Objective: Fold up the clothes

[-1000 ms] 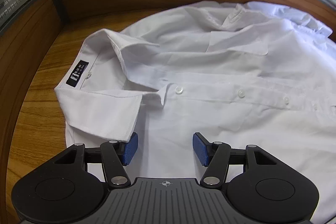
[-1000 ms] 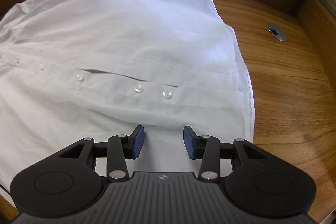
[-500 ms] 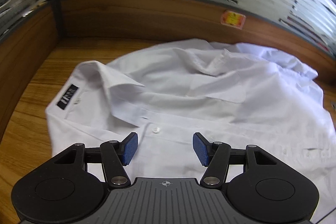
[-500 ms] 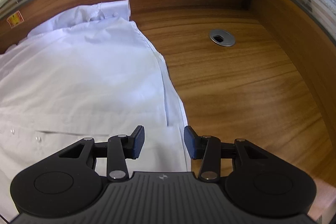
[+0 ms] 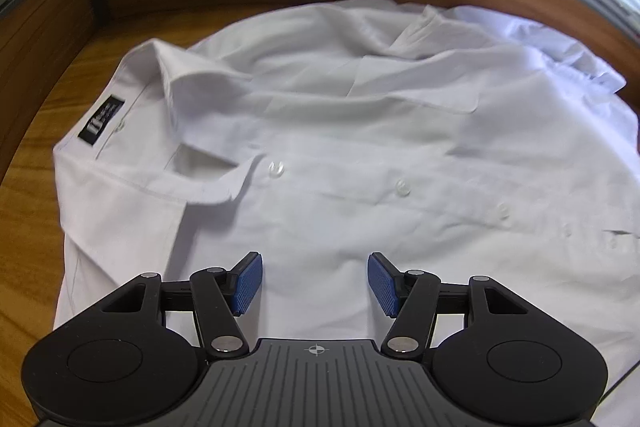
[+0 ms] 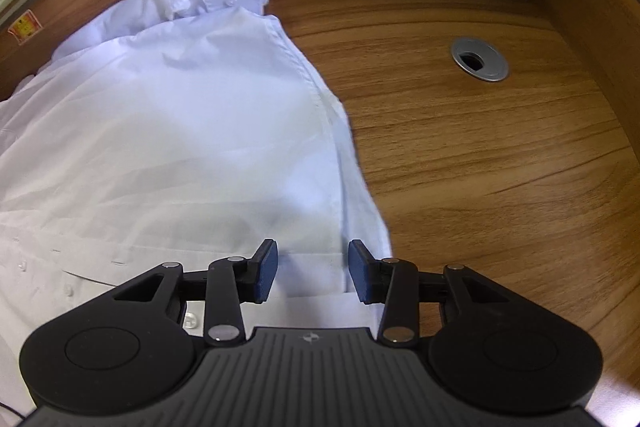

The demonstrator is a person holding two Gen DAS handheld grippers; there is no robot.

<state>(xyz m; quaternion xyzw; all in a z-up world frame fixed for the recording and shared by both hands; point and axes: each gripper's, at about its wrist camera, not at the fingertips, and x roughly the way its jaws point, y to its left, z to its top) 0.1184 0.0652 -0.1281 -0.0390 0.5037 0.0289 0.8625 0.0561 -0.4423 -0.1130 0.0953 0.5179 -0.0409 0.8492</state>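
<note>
White shirt (image 5: 360, 155): spread flat on my wooden desk (image 6: 480, 155), collar left. My left hand-held gripper (image 5: 315, 281): wide, empty, above its chest. My right hand-held gripper (image 6: 313, 275): closing, over the hem corner, pads clear of cloth.

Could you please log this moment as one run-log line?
shirt: flat, unfolded | left gripper: open above shirt | right gripper: closing, nothing gripped, over hem

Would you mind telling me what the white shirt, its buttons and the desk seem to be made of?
White shirt: thin woven fabric, likely cotton or a blend; matte, with soft creases. Buttons: glossy and translucent, probably plastic. Desk: wood grain with an even, low sheen, possibly laminate rather than solid wood.
</note>
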